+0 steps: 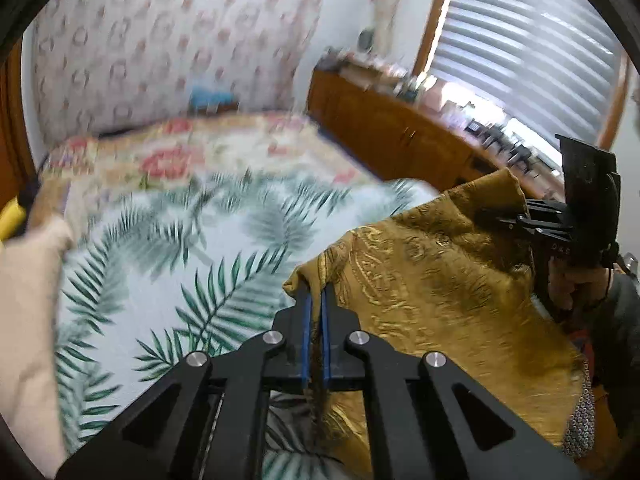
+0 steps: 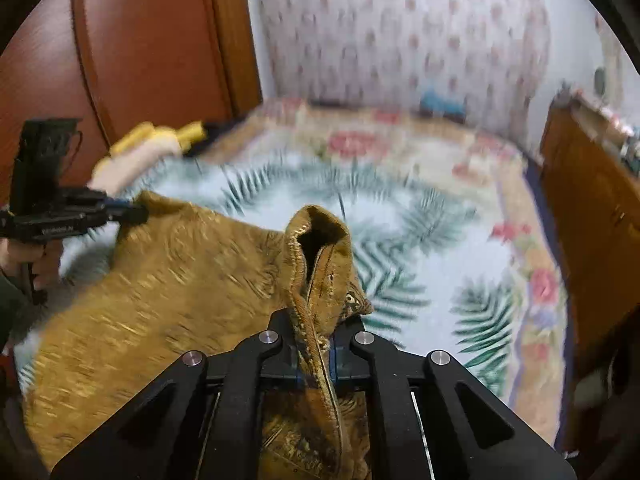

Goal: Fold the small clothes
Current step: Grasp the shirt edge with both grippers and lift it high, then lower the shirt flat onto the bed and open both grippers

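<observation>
1. We have the gold brocade garment point(image 1: 432, 264) up off the bed, and both views are smeared with motion blur, so fine detail on the bedding is lost.
2. Our left gripper point(image 1: 316, 300) is pinched nearly closed, blue pads point(image 1: 306, 336) pressing a corner of the gold fabric, with only the cloth's thickness between the jaws.
3. Our right gripper point(image 2: 320, 344) is clamped too, and a thick trimmed edge, possibly a neckline or cuff, bunches up out of its jaws; the opening in that fold stands upright in front of the lens.
4. Each camera catches the other tool: the right gripper sits at the far corner in the left wrist view, the left one at the far corner in the right wrist view, so the cloth spans between our 2 hands.
5. Below lies the palm-leaf sheet point(image 1: 168, 264), spread over a floral bedspread point(image 1: 168, 160); a cream pillow point(image 1: 28, 320) sits at the side, a wooden dresser point(image 1: 392, 128) runs along the window.
6. Our read: this is the lift-and-spread step, before any fold is made.
7. Next move calls for holding both pinches, keeping the fabric taut and level, then lowering it flat onto the palm-leaf sheet without letting the bunched edge twist.
</observation>
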A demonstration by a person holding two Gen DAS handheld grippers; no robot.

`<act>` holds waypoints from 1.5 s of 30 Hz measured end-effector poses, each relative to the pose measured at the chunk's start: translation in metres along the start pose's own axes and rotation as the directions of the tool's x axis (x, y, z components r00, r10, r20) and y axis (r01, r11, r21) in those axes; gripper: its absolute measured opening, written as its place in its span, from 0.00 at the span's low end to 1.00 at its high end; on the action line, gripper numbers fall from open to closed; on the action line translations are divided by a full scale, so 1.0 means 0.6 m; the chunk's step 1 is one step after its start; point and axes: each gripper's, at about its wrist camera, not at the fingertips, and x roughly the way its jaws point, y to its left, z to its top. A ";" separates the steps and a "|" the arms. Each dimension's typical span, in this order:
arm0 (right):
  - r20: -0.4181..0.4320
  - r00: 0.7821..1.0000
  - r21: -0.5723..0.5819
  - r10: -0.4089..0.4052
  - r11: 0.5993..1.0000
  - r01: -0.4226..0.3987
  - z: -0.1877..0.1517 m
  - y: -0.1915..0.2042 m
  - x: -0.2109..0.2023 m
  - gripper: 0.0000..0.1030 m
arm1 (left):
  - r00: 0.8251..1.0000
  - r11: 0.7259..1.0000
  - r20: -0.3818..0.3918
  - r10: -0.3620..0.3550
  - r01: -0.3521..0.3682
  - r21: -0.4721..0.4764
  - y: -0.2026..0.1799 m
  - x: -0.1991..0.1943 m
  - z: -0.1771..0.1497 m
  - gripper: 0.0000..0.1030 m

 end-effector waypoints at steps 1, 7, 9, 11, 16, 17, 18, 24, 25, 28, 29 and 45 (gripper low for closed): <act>0.037 0.999 -0.003 -0.006 1.000 0.007 0.007 0.008 -0.025 0.05 | 1.000 1.000 0.028 -0.005 0.005 0.014 -0.009 -0.024 0.006 0.01; 0.283 0.957 -0.049 -0.057 0.996 0.074 0.070 0.092 -0.222 0.04 | 0.963 0.995 0.270 -0.026 -0.002 0.103 -0.084 -0.241 0.061 0.00; 0.365 0.928 -0.060 -0.073 0.993 0.101 0.091 0.124 -0.289 0.04 | 0.936 0.992 0.351 -0.026 -0.020 0.127 -0.106 -0.320 0.075 0.00; 0.438 0.895 -0.062 -0.088 0.990 0.128 0.108 0.152 -0.350 0.04 | 0.910 0.987 0.415 -0.018 -0.051 0.154 -0.124 -0.390 0.077 0.00; 0.528 0.847 -0.118 -0.058 0.983 0.141 0.118 0.225 -0.454 0.04 | 0.876 0.978 0.482 -0.003 -0.098 0.185 -0.134 -0.509 0.068 0.00; 0.536 0.843 -0.134 -0.047 0.981 0.140 0.118 0.240 -0.466 0.04 | 0.869 0.977 0.494 -0.001 -0.105 0.186 -0.132 -0.529 0.067 0.00; 0.546 0.837 -0.155 -0.032 0.978 0.138 0.118 0.256 -0.479 0.04 | 0.864 0.977 0.503 -0.001 -0.106 0.184 -0.127 -0.543 0.067 0.00; 0.541 0.840 -0.203 0.034 0.975 0.091 0.130 0.288 -0.491 0.04 | 0.878 0.981 0.477 0.047 -0.130 0.142 -0.072 -0.541 0.078 0.00; 0.522 0.852 -0.207 0.033 0.974 0.089 0.135 0.288 -0.475 0.04 | 0.885 0.982 0.462 0.059 -0.134 0.131 -0.060 -0.526 0.080 0.01; 0.441 0.897 -0.197 0.023 0.978 0.072 0.159 0.262 -0.403 0.04 | 0.916 0.982 0.387 0.109 -0.159 0.098 -0.016 -0.439 0.086 0.01; 0.406 0.914 -0.191 0.013 0.979 0.071 0.164 0.253 -0.373 0.05 | 0.928 0.981 0.350 0.130 -0.171 0.090 0.004 -0.400 0.090 0.05; -0.066 0.988 -0.055 -0.142 0.989 0.138 0.023 0.166 -0.009 0.36 | 0.976 0.980 -0.097 0.195 -0.198 -0.024 0.086 -0.169 -0.171 0.37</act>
